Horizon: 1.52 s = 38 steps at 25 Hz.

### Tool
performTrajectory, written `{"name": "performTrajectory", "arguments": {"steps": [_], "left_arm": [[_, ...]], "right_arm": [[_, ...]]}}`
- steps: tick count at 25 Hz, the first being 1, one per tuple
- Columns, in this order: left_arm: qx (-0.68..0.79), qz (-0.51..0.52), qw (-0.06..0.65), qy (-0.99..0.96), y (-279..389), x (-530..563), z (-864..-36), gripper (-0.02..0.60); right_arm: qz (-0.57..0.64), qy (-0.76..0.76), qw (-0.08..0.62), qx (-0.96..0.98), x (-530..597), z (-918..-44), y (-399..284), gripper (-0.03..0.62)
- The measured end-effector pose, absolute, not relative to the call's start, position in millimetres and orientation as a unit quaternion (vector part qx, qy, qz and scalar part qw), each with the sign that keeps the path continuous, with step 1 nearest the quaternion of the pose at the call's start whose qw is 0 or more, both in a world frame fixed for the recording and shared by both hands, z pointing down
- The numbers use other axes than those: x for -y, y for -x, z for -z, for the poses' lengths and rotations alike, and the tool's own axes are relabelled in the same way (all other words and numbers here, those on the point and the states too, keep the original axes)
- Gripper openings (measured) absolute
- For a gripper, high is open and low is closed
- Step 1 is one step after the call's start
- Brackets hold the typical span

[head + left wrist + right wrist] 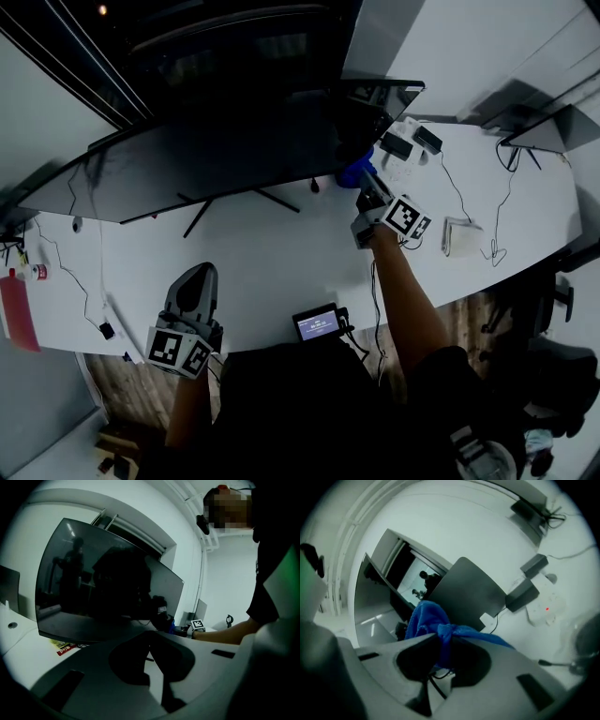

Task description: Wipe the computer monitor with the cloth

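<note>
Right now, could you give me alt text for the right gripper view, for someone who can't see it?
The right gripper, seen from behind its jaws, is shut on a bunched blue cloth. Beyond it a dark flat panel stands on a white desk that holds black adapters.

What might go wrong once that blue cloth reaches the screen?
The right gripper pinches only a fold of the blue cloth, so it may slip out, or the hard jaws may scrape the monitor. Cables and a power strip lie close by and might snag.
</note>
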State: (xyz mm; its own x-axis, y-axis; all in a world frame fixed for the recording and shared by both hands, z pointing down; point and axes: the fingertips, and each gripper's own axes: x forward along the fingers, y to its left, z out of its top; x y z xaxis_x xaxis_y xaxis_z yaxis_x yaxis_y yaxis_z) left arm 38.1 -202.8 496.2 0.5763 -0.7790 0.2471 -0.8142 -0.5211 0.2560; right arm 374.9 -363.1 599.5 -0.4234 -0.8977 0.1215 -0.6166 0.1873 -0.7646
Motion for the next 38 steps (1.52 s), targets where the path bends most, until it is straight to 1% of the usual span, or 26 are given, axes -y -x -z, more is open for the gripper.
{"name": "performTrajectory", "arguments": {"steps": [6, 10, 13, 16, 18, 23, 38], "left_arm": [[0.472, -0.051, 0.175, -0.862, -28.2, 198.5, -490.5, -0.006], [0.474, -0.05, 0.171, -0.862, -23.7, 191.7, -493.0, -0.006], [0.478, -0.049, 0.173, -0.86, -22.7, 189.3, -489.8, -0.006], [0.477, -0.048, 0.167, -0.862, -21.5, 186.2, -489.2, -0.006], [0.479, -0.046, 0.166, -0.861, -20.0, 183.7, -487.4, -0.006], [0.49, -0.043, 0.16, -0.856, -9.2, 178.0, -484.1, -0.006], [0.531, -0.026, 0.155, -0.832, 47.9, 173.7, -476.1, -0.006]], "right_arm": [[0.483, 0.477, 0.367, -0.636, 360.3, -614.3, -380.2, 0.067], [0.52, 0.453, 0.475, -0.547, 355.9, -628.1, -383.7, 0.067], [0.536, 0.435, 0.537, -0.484, 351.9, -636.5, -381.0, 0.067], [0.546, 0.424, 0.578, -0.434, 347.9, -645.9, -374.5, 0.067], [0.553, 0.419, 0.581, -0.426, 346.5, -649.8, -364.5, 0.067], [0.564, 0.416, 0.554, -0.45, 349.1, -650.3, -341.0, 0.067], [0.576, 0.431, 0.503, -0.478, 352.4, -656.6, -293.8, 0.067]]}}
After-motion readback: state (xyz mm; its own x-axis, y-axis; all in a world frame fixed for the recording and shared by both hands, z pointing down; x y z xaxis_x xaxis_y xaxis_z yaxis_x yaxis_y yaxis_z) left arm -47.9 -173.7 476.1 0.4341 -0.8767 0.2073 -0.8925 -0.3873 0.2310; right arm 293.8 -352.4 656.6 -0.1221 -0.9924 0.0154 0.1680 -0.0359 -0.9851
